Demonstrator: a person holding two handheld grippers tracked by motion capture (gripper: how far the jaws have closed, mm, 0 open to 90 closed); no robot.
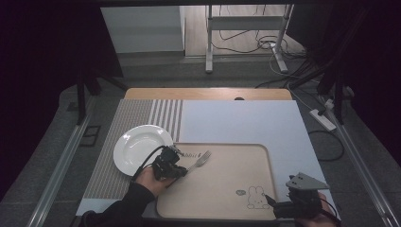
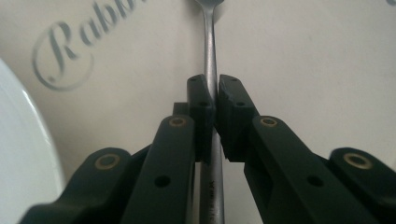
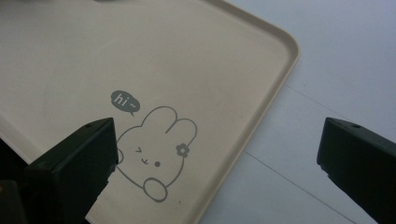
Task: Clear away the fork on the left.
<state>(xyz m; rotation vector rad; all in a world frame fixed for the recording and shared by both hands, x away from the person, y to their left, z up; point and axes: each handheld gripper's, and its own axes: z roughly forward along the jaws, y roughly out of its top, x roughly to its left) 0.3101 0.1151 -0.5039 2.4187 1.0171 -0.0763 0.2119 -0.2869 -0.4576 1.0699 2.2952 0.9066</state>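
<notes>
The beige tray (image 1: 236,189) lies at the near edge of the table, most of its floor bare — open room across its middle and right. The left gripper (image 1: 182,166) has its jaws pinched on the handle of a fork (image 1: 200,160), tines over the tray's upper left, just beside the empty white plate (image 1: 137,146). The right gripper (image 1: 270,201) hangs wide-jawed over the tray's rabbit-print corner (image 3: 154,154).
</notes>
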